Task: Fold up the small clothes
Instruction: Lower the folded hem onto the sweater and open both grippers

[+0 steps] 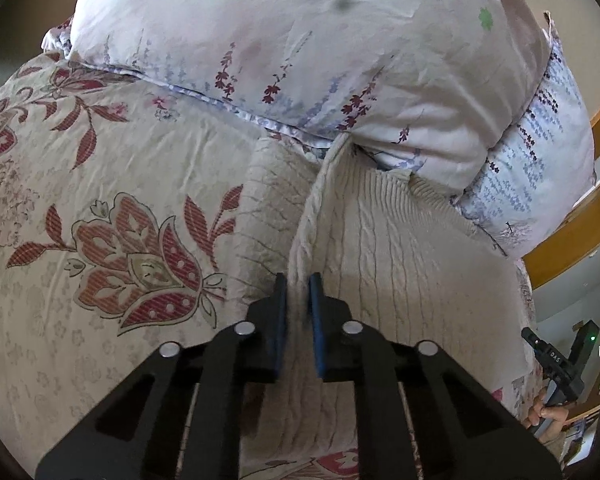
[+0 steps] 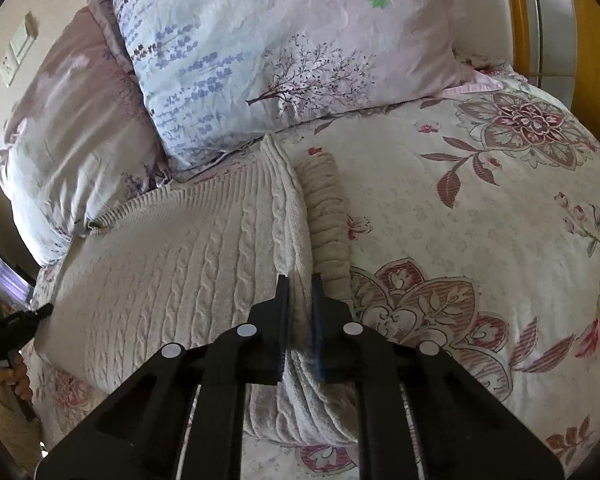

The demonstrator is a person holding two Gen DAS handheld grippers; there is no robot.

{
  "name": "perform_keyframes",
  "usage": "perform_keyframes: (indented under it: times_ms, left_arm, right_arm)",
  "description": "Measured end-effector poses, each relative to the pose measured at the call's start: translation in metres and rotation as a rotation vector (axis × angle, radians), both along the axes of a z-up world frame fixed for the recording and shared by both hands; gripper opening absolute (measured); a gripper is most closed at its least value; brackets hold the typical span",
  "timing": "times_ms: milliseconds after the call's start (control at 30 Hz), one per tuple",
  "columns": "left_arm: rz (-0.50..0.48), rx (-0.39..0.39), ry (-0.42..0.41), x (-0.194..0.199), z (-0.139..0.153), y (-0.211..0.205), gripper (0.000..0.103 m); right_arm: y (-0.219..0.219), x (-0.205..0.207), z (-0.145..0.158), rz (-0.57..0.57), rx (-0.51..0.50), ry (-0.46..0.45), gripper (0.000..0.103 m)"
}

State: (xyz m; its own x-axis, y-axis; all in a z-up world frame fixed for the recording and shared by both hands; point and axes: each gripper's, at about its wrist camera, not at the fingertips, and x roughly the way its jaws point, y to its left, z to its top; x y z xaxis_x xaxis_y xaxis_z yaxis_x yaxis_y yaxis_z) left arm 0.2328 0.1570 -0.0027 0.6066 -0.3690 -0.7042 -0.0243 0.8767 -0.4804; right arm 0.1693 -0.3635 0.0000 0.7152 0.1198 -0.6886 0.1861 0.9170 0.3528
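A cream cable-knit sweater (image 1: 396, 256) lies on the floral bed cover (image 1: 100, 184), its top against the pillows. My left gripper (image 1: 299, 280) is shut on a raised ridge along the sweater's left edge. In the right wrist view the same sweater (image 2: 180, 264) spreads to the left, and my right gripper (image 2: 300, 282) is shut on its right edge beside a ribbed sleeve (image 2: 326, 216). The other gripper shows small at the edge of each view, at right in the left wrist view (image 1: 556, 364) and at left in the right wrist view (image 2: 4, 328).
Floral pillows (image 1: 300, 40) are stacked at the head of the bed, also in the right wrist view (image 2: 284, 48). A wooden bed frame (image 1: 580, 224) runs along the side. The floral cover (image 2: 480, 220) extends to the right. Wall sockets (image 2: 16, 56) are far left.
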Motion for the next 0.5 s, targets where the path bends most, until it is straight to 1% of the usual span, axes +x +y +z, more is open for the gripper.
perform_keyframes:
  times_ms: [67, 167, 367, 500]
  left_arm:
    - [0.002, -0.008, -0.003, -0.002, 0.0, 0.002, 0.007]
    - [-0.005, -0.004, -0.013, -0.007, 0.001, 0.005, 0.007]
    - [-0.011, -0.021, -0.022, -0.016, 0.002, 0.01, 0.006]
    - [-0.011, -0.032, -0.035, -0.025, 0.004, 0.013, 0.006]
  right_arm:
    - [-0.001, -0.003, 0.002, -0.008, 0.009, -0.01, 0.01]
    - [-0.001, -0.009, 0.006, -0.013, 0.016, -0.024, 0.01]
    - [0.001, -0.019, 0.009, -0.015, 0.023, -0.03, 0.009]
    - [0.003, -0.019, 0.009, -0.013, 0.005, -0.027, 0.009]
